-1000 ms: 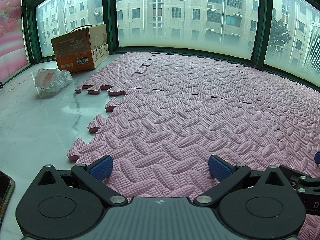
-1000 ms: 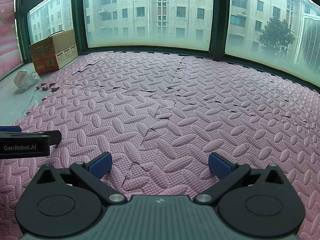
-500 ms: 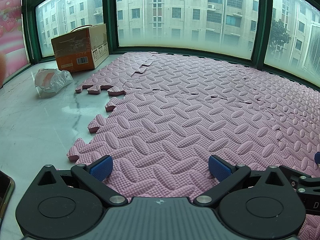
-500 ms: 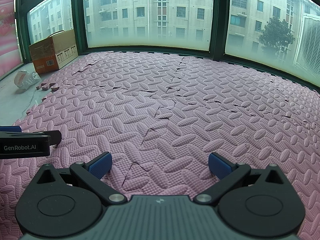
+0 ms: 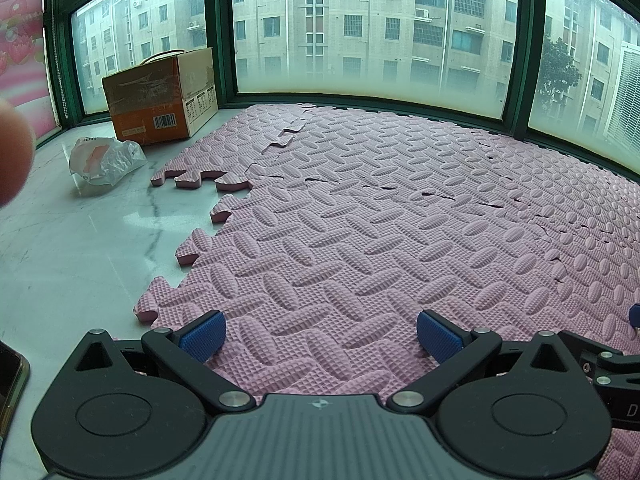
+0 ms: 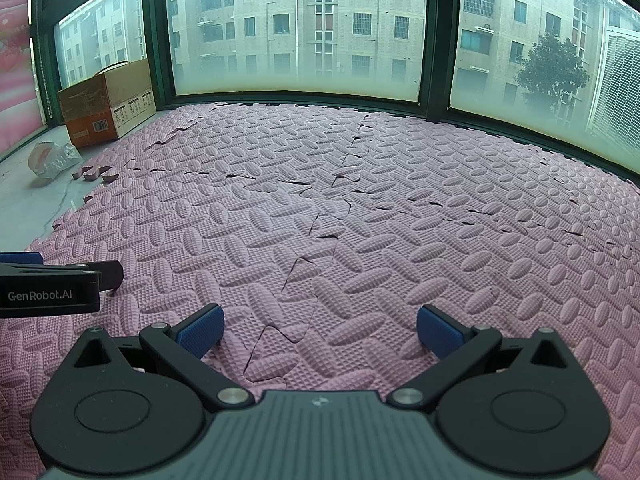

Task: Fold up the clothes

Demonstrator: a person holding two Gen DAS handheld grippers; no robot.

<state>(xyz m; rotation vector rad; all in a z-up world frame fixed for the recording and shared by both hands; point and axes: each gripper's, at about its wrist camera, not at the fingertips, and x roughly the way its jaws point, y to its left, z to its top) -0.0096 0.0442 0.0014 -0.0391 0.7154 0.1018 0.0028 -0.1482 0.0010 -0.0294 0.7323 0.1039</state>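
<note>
**Two open grippers over a pink foam mat, no clothing in view**

No garment shows in either wrist view, so where the clothes lie cannot be told. The left gripper (image 5: 318, 330) sits low over the pink interlocking foam floor mat (image 5: 380, 220), its blue ribbed fingertips (image 5: 202, 335) spread wide with nothing between them. The right gripper (image 6: 318, 327) is likewise wide open and empty, above a gaping seam in the mat.

In the right wrist view, the left gripper's black side enters from the left edge, printed "GenRobot.AI" in white.

The mat's jigsaw edge ends at a pale marble-look floor (image 5: 72, 248) on the left. On that floor, near the window, stands an orange and brown cardboard box (image 5: 160, 96) with a barcode label; its other print is too small to read. Just in front lies a crumpled clear plastic bag (image 5: 102, 160). A blurred fingertip (image 5: 12, 152) covers the left edge of the left wrist view, and a dark phone corner (image 5: 10, 384) shows at lower left. Green-framed windows (image 5: 224, 40) face beige apartment blocks.
</note>
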